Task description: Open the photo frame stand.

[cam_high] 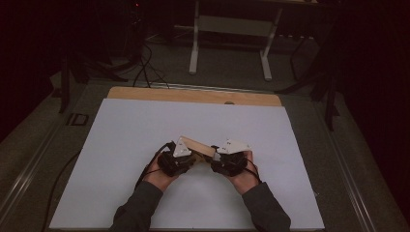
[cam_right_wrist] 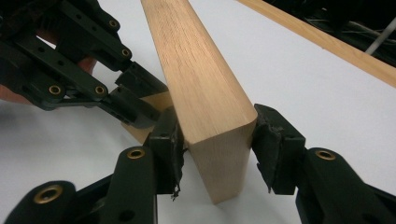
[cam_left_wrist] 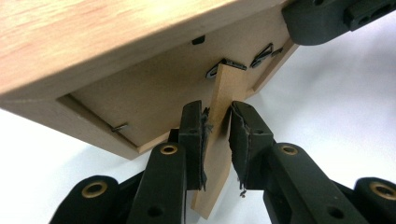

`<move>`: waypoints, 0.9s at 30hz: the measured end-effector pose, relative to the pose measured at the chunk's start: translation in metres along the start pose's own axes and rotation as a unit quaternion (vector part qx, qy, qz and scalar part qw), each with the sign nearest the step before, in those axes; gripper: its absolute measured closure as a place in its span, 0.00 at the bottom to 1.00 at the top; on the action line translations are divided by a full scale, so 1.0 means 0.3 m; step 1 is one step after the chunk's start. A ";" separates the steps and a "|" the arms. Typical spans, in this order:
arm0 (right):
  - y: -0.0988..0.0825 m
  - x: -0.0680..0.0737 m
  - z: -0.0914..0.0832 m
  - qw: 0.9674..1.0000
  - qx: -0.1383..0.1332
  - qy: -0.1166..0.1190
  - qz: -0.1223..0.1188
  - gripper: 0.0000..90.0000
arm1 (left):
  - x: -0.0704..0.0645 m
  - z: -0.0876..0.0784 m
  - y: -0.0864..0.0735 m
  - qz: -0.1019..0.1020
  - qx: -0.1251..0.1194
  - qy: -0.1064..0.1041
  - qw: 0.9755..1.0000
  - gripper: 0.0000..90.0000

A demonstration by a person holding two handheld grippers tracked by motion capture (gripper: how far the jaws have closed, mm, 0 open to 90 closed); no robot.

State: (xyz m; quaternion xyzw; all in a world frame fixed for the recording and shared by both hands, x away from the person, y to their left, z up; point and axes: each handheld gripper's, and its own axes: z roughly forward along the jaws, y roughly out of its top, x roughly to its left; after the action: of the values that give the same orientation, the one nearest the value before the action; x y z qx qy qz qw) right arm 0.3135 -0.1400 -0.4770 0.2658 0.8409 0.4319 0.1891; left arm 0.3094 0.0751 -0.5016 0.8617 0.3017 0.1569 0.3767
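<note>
You hold a wooden picture frame (cam_high: pixel 199 146) between both grippers over the white surface (cam_high: pixel 125 145).
Your left gripper (cam_left_wrist: pixel 217 128) pinches its back stand (cam_left_wrist: pixel 219 140); your right gripper (cam_right_wrist: pixel 215 140) clamps the frame's corner, with the left gripper's jaws crowding just beside.

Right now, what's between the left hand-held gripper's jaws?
The picture frame's fold-out stand leg, a thin brown strip hinged to the backing board. The left hand-held gripper straddles it, pads at its faces, in the left gripper view.

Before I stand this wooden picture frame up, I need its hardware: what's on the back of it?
On the picture frame, a backing board, small black turn clips and a hinged easel strut, between the left hand-held gripper pads. The front is hidden.
</note>
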 end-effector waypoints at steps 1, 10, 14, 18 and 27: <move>-0.003 0.003 0.002 1.000 0.000 0.006 0.003 0.59 | 0.000 -0.002 -0.008 -0.005 -0.003 -0.003 1.000 0.84; -0.011 0.022 0.010 1.000 0.002 0.022 0.006 0.56 | 0.005 -0.018 -0.032 -0.016 -0.014 -0.016 1.000 0.82; -0.014 0.034 0.013 1.000 0.001 0.027 0.005 0.55 | 0.002 -0.021 -0.042 -0.021 -0.012 -0.022 0.999 0.80; -0.016 0.043 0.013 1.000 0.003 0.026 -0.001 0.54 | 0.003 -0.022 -0.051 -0.027 -0.012 -0.026 0.999 0.79; -0.019 0.040 0.014 1.000 0.001 0.031 0.005 0.53 | 0.007 -0.022 -0.060 -0.032 -0.006 -0.031 0.999 0.75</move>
State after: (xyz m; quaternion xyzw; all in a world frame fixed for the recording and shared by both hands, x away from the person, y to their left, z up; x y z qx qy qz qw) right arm 0.3049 -0.1328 -0.4851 0.2569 0.8454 0.4401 0.1603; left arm 0.3005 0.0897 -0.5106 0.8539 0.3159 0.1196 0.3960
